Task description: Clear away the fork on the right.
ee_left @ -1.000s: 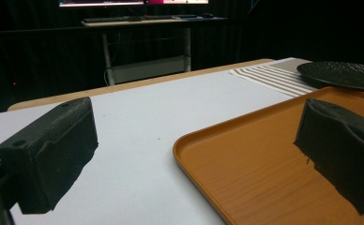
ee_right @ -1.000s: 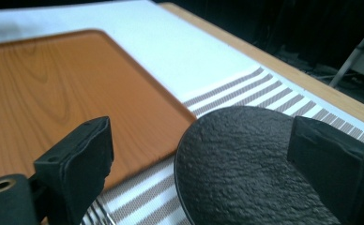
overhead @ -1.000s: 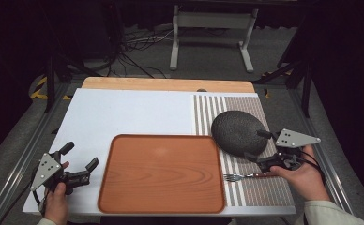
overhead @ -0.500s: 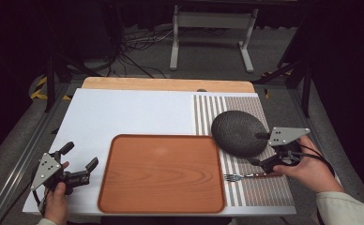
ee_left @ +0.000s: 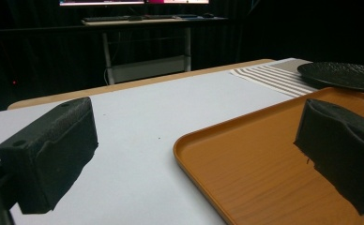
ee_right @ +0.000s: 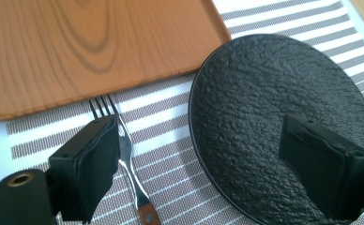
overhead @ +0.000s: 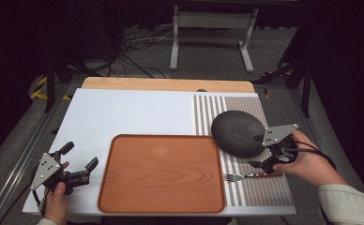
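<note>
The right gripper [overhead: 263, 151] has slid toward the desk's right edge, its fingers apart and closing a little over the fork [ee_right: 126, 161] on the striped mat [overhead: 260, 190]. The left gripper [overhead: 79, 161] waits, fingers apart.

I see a dim room beyond the table: grey carpet floor [overhead: 147, 61], tangled black cables [overhead: 133, 47], white metal stand [overhead: 211, 35].

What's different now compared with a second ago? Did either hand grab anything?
The right gripper has shifted slightly and its jaws have just been closing a little, yet they are open and hold nothing; one jaw stands beside the fork, the other over the black plate. The left gripper, tray, fork and plate kept their places.
</note>
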Demonstrator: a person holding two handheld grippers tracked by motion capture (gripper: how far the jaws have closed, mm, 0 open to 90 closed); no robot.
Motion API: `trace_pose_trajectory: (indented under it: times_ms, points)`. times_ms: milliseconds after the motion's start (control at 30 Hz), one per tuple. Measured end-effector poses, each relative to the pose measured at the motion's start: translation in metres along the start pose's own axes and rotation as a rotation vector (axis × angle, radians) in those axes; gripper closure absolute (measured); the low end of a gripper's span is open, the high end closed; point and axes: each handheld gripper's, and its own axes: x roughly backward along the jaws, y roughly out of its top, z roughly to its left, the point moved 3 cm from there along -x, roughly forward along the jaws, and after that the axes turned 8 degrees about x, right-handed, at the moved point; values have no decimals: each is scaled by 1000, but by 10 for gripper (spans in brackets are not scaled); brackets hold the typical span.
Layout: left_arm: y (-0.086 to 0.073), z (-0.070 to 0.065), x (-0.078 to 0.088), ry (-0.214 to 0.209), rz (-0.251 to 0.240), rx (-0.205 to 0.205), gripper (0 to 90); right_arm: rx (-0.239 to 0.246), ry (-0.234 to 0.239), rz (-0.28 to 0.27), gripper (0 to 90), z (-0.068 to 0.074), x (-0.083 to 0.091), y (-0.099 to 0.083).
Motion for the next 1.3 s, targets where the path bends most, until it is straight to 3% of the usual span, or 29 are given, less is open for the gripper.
trace_pose_trajectory:
  times_ms: [267,600,800,933,1033,1300]
  points:
    - [0,0,1,-2,0,2,3,25,72,63,207,-1,-7,-2]
    - [0,-1,4,-1,2,-1,3,85,125,148,249,-1,-23,-10]
    - [0,-1,3,-3,4,-1,3,85,186,202,299,5,-36,-16]
    - [0,-1,3,-2,5,-3,3,65,230,267,329,11,-42,-19]
    - [0,-1,4,-2,4,-3,4,78,260,301,341,14,-47,-22]
    - [0,-1,4,-2,4,-5,3,80,308,371,397,18,-54,-28]
